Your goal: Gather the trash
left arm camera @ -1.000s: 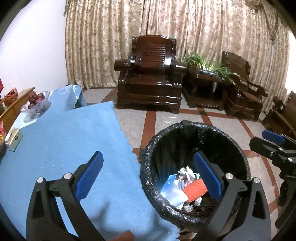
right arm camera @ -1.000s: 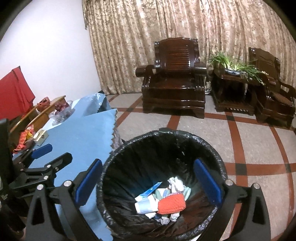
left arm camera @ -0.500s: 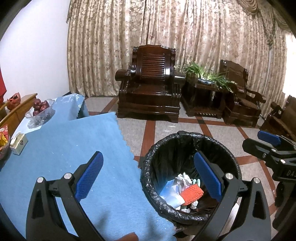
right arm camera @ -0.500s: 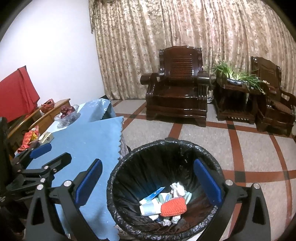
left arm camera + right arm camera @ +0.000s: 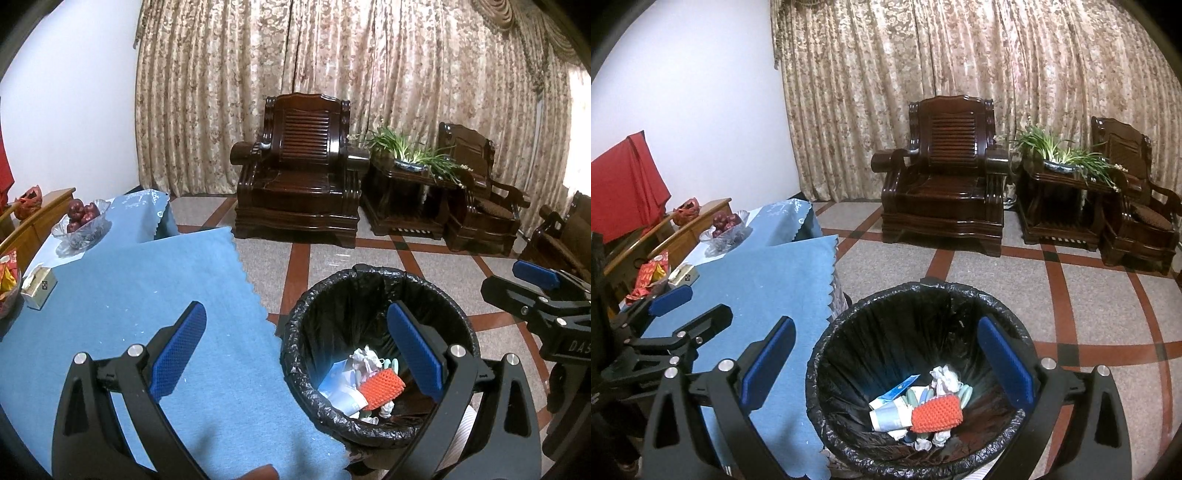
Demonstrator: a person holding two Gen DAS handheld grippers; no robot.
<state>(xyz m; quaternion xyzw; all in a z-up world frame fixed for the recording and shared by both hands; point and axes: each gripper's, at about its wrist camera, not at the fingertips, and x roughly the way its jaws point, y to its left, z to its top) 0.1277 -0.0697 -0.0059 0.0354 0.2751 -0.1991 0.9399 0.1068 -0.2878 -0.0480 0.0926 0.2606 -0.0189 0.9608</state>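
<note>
Trash: a heap (image 5: 919,406) at the bottom of the bin, with an orange mesh sleeve (image 5: 936,409), a crumpled white tissue (image 5: 943,378), and blue-and-white wrappers (image 5: 892,404).
Bin: round, lined with a black bag (image 5: 886,354), standing on the floor just beside the table's edge.
Left gripper: (image 5: 295,354) jaws wide apart and holding nothing, one blue pad (image 5: 179,352) over the tablecloth, the other over the bin.
Right gripper: (image 5: 886,363) jaws wide apart and holding nothing, both pads framing the bin's mouth from above.
Table: covered by a blue cloth (image 5: 129,295) with a zigzag edge.
On the table, farther back: a small box (image 5: 38,288), a glass bowl of dark red fruit (image 5: 81,221), and red snack packets (image 5: 652,273) at the left edge.
Floor: speckled grey tiles with red bands (image 5: 1067,306).
Far wall: a dark wooden armchair (image 5: 945,192), a side table with a green plant (image 5: 1063,155), a second chair, and patterned curtains (image 5: 960,55).
</note>
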